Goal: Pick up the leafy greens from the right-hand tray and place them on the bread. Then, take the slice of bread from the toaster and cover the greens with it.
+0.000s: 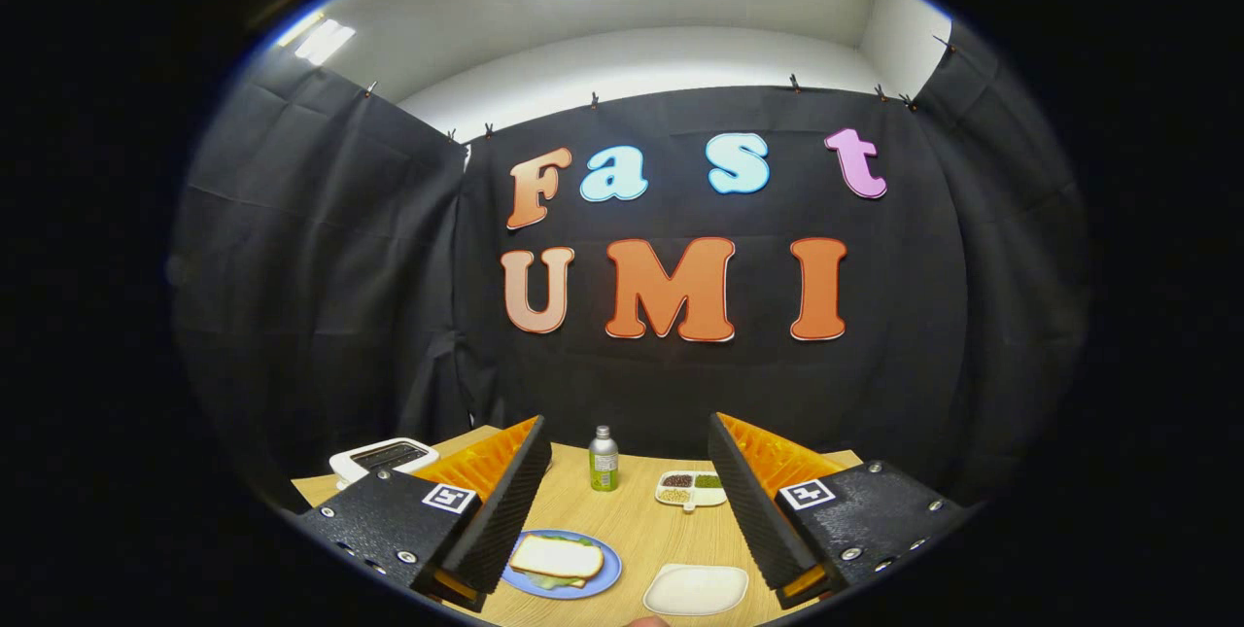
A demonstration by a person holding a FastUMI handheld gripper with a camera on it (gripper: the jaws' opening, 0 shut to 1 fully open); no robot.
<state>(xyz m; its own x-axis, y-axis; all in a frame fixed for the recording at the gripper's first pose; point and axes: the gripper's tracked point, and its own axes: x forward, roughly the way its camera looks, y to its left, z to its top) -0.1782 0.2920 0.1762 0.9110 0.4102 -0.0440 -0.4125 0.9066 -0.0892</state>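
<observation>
My gripper hangs open above the wooden table, nothing between its fingers. Below the left finger sits a blue plate carrying a slice of white bread with green leaves poking out from under it. A white toaster stands at the far left of the table, partly behind the left finger; its slots look dark. Near the right finger lies a white tray with a bare surface.
A small green bottle with a silver cap stands at the back middle of the table. To its right is a white divided dish with dark, green and pale fillings. Black cloth walls close in the booth behind the table.
</observation>
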